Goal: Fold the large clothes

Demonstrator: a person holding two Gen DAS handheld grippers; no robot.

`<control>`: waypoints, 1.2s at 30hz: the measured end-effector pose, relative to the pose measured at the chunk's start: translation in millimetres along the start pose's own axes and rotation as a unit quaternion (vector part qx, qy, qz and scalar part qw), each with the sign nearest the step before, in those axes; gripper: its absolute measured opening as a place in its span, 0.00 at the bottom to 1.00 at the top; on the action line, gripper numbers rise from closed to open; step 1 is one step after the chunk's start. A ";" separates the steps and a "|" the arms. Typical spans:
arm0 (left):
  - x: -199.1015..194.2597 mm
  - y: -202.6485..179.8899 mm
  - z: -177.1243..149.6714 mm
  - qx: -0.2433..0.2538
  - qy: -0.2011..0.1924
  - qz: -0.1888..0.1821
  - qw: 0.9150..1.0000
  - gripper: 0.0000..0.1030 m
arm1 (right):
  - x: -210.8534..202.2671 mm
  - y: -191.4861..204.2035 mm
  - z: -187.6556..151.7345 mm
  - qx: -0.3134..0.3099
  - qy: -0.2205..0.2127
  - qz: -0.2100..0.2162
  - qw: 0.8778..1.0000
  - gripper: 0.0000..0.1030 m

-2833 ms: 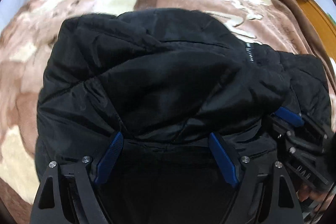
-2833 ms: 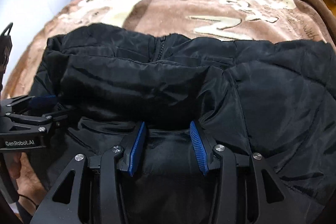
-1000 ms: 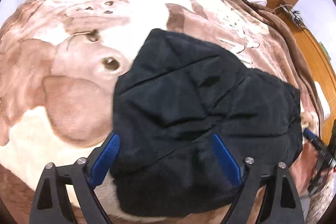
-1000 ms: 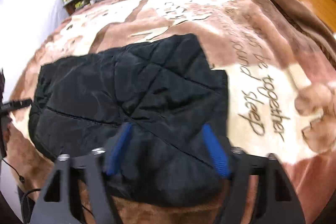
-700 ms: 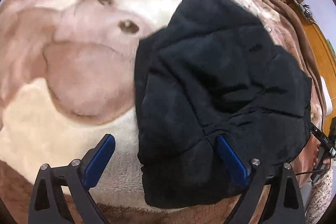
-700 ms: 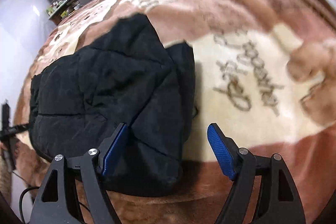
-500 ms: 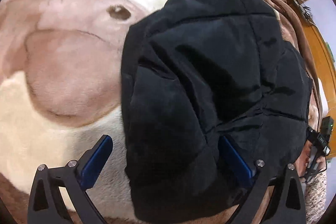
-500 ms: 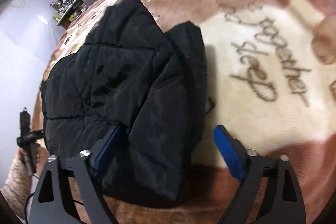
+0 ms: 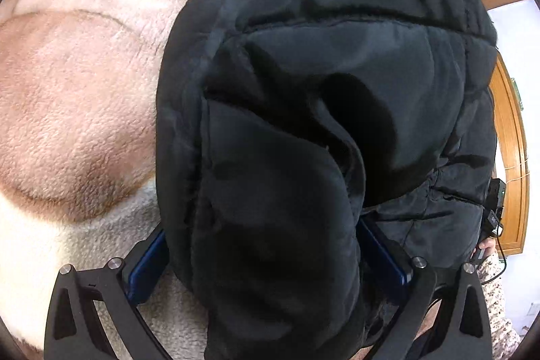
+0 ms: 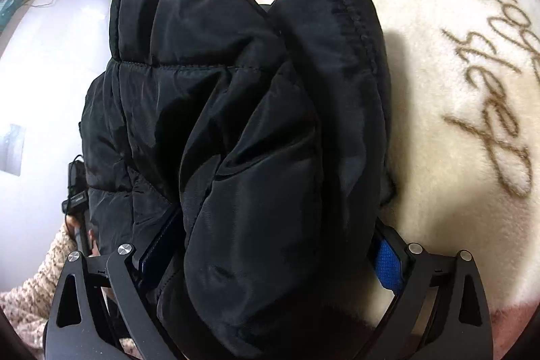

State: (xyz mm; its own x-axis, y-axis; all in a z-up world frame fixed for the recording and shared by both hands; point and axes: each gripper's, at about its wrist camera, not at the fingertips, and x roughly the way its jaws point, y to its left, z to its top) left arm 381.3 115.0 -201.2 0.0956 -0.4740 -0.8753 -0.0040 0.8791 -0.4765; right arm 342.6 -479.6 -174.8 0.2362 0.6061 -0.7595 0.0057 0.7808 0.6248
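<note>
Blue pads on your left gripper (image 9: 266, 253) and right gripper (image 10: 270, 253) stand spread as wide as they go, having just been opening, each straddling one end of the black jacket (image 9: 320, 110) without clear pinching. The jacket lies as a folded, puffy bundle on the plush blanket (image 9: 74, 110) covering the bed. Before closing, I'd seat each gripper low enough to catch every layer, and keep both ends level so the fold stays square.

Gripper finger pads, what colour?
Blue. Clearest in the right wrist view, on the right gripper's outer pad beside the black jacket.
</note>
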 end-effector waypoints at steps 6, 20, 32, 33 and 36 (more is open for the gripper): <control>4.6 3.6 3.6 -0.003 0.006 -0.014 1.000 1.00 | 7.5 -6.1 2.8 -0.001 0.000 0.016 1.000 0.94; -13.4 -17.7 -3.1 -0.021 -0.015 -0.019 0.999 0.68 | -8.5 22.3 -7.2 -0.044 -0.024 -0.031 0.998 0.57; -59.9 -67.9 -30.2 0.008 -0.069 0.014 0.998 0.38 | -36.9 94.6 -37.1 -0.128 -0.104 -0.130 0.978 0.33; -66.6 -73.9 -32.0 0.018 -0.077 0.017 0.997 0.37 | -41.2 100.8 -40.2 -0.135 -0.113 -0.131 0.976 0.33; -84.0 -82.0 -36.2 0.018 -0.093 0.007 0.996 0.35 | -53.1 115.1 -47.5 -0.145 -0.131 -0.131 0.972 0.32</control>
State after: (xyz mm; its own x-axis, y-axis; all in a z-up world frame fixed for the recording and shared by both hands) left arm 337.6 81.0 -91.5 0.2778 -0.4468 -0.8504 0.0280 0.8887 -0.4577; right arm 284.6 -414.7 -71.2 0.5036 0.3502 -0.7898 -0.1657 0.9363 0.3095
